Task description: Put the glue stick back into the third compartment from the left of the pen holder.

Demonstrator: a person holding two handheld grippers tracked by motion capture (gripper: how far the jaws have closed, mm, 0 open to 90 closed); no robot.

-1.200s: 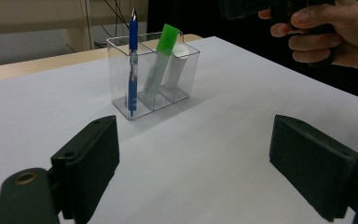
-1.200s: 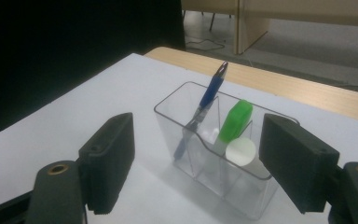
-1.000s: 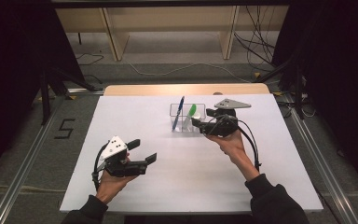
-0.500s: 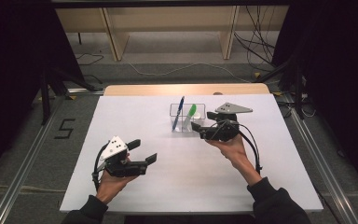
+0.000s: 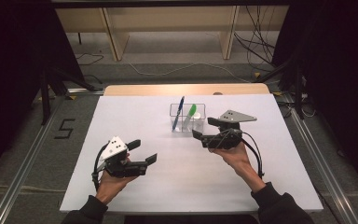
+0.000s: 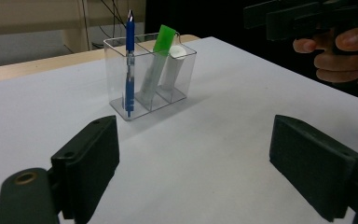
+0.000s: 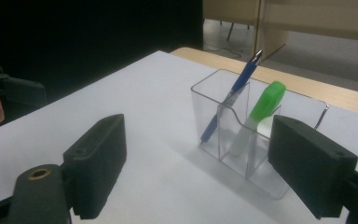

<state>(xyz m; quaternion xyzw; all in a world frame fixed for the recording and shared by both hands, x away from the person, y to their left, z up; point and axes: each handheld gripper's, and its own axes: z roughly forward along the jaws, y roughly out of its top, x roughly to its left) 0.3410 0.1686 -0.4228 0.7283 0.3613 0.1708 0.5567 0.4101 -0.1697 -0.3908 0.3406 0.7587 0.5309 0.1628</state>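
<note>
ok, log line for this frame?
left claw: open, idle | right claw: open, beside organizer | blue pen, green-capped item: inside

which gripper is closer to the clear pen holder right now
Right. The right gripper is open and sits just beside the clear pen holder, on its right front side. The left gripper, also open, is well back toward the table's near left.
</note>
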